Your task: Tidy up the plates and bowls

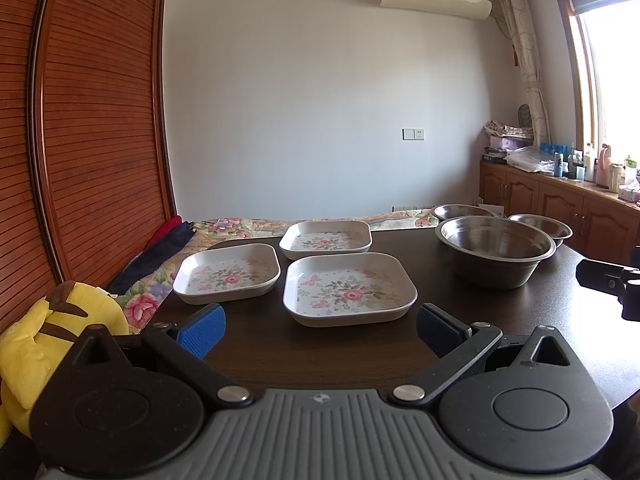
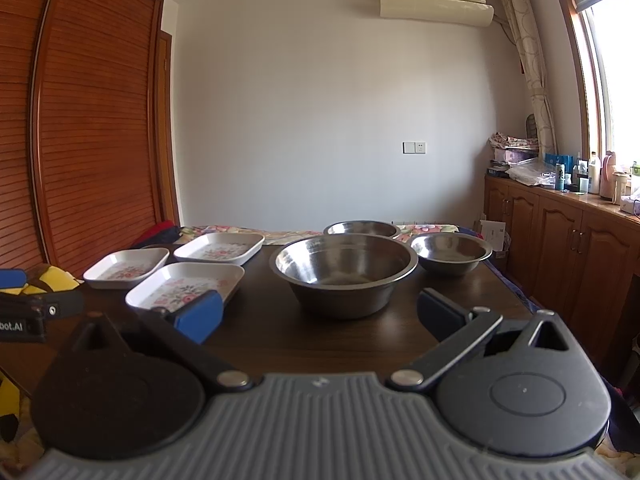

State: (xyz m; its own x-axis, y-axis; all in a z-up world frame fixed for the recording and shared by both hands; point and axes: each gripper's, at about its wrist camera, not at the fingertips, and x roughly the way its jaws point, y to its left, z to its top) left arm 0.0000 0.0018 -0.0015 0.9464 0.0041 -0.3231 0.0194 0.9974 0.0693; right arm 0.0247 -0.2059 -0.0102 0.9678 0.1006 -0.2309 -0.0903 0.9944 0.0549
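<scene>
Three square white plates with pink flower prints lie on the dark table (image 1: 340, 344): a near plate (image 1: 349, 288), a left plate (image 1: 227, 273) and a far plate (image 1: 326, 238). To their right stand three steel bowls: a large bowl (image 1: 497, 249), a small bowl (image 1: 541, 229) behind it and a back bowl (image 1: 462, 212). My left gripper (image 1: 320, 330) is open, just short of the near plate, holding nothing. My right gripper (image 2: 320, 314) is open in front of the large bowl (image 2: 343, 270), also holding nothing. The near plate (image 2: 186, 285) sits by its left finger.
A yellow plush toy (image 1: 44, 336) lies at the table's left near corner beside a flowered bedspread (image 1: 148, 300). A slatted wooden wardrobe (image 1: 92, 120) fills the left. Wooden cabinets (image 2: 560, 248) with bottles on top run along the right under a window.
</scene>
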